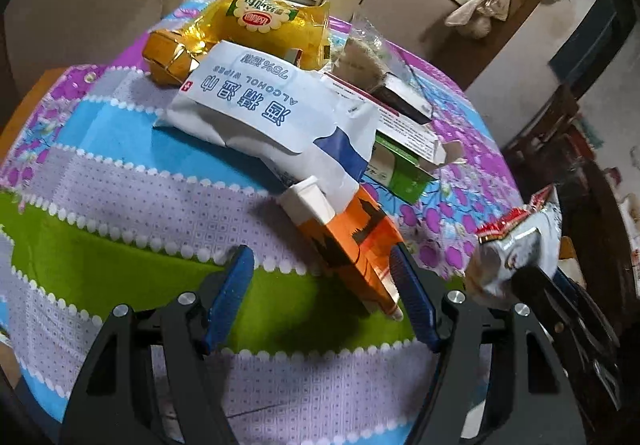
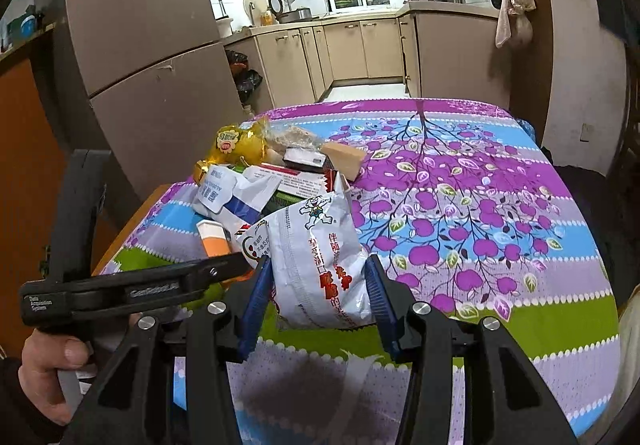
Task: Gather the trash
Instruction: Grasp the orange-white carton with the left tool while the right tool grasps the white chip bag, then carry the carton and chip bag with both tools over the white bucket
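A pile of trash lies on the patterned tablecloth (image 1: 120, 213): a yellow snack bag (image 1: 264, 21), a white alcohol wipes pack (image 1: 256, 105), a green carton (image 1: 404, 173), a white-and-red box (image 1: 400, 113) and an orange-and-white carton (image 1: 352, 241). My left gripper (image 1: 320, 285) is open, its right finger (image 1: 412, 301) close beside the orange carton's near end. My right gripper (image 2: 318, 285) is shut on a white-and-red snack wrapper (image 2: 320, 245) and holds it above the table. That wrapper also shows at the right of the left wrist view (image 1: 516, 245).
The pile sits at the table's left side (image 2: 256, 173); the purple flowered cloth (image 2: 460, 197) stretches to the right. The left gripper's body (image 2: 120, 289) and the hand holding it cross the right wrist view. Kitchen cabinets (image 2: 352, 45) stand beyond the table.
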Motion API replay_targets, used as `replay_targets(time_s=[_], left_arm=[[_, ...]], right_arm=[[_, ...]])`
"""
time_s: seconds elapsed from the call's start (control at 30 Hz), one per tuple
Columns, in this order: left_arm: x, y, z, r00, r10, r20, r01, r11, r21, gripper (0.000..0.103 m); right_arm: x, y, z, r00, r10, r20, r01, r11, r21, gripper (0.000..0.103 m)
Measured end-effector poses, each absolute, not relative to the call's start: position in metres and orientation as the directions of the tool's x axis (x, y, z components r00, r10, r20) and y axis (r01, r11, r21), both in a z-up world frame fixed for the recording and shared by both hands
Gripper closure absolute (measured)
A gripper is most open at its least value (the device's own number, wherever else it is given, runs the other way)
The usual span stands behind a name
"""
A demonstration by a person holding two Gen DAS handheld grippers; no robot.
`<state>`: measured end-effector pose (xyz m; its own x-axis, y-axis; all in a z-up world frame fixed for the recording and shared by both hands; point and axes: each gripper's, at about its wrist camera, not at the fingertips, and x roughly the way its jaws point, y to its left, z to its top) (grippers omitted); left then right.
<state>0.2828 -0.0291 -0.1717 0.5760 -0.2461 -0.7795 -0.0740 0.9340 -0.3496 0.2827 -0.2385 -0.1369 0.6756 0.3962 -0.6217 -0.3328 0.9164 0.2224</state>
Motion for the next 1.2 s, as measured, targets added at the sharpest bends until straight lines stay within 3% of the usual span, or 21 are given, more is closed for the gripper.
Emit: replay_targets(time_s=[0.03, 0.1, 0.23, 0.37, 0.8, 1.03, 1.2], left_arm=[[0.282, -0.030, -0.171, 0.578, -0.226, -0.784, -0.084, 0.939, -0.333, 0.051], [0.285, -0.032, -0.171, 0.572, -0.215, -0.792, -0.086, 0.944, -0.319, 0.078], [0.272, -0.022, -0.171, 0.578, -0.227, -0.784, -0.063, 0.945, -0.321, 0.082], [0.252, -0.011, -0.162, 0.594, -0.223, -0.773, -0.022, 0.956, -0.293, 0.095], [0.201, 0.000, -0.131, 0.654, -0.225, -0.722, 0.122, 0.973, -0.194, 0.095], [0.194, -0.020, -0.090, 0.809, -0.168, -0.564, 0.131, 0.986, -0.107, 0.095], [0.200, -0.049, -0.061, 0.855, -0.207, -0.475, 0.187, 0.978, -0.090, 0.095]], right_arm=[[0.282, -0.239, -0.138, 0.676, 0.397, -0.621, -0.329, 0.917, 0.227, 0.055], [0.279, -0.239, -0.140, 0.680, 0.396, -0.617, -0.323, 0.917, 0.232, 0.055], [0.275, -0.240, -0.139, 0.690, 0.395, -0.607, -0.313, 0.919, 0.242, 0.055], [0.269, -0.237, -0.138, 0.693, 0.392, -0.605, -0.310, 0.920, 0.241, 0.055], [0.245, -0.230, -0.135, 0.733, 0.354, -0.581, -0.289, 0.935, 0.206, 0.055], [0.212, -0.245, -0.095, 0.862, 0.231, -0.451, -0.202, 0.973, 0.113, 0.055], [0.187, -0.271, -0.060, 0.929, 0.099, -0.357, -0.083, 0.995, 0.060, 0.055]])
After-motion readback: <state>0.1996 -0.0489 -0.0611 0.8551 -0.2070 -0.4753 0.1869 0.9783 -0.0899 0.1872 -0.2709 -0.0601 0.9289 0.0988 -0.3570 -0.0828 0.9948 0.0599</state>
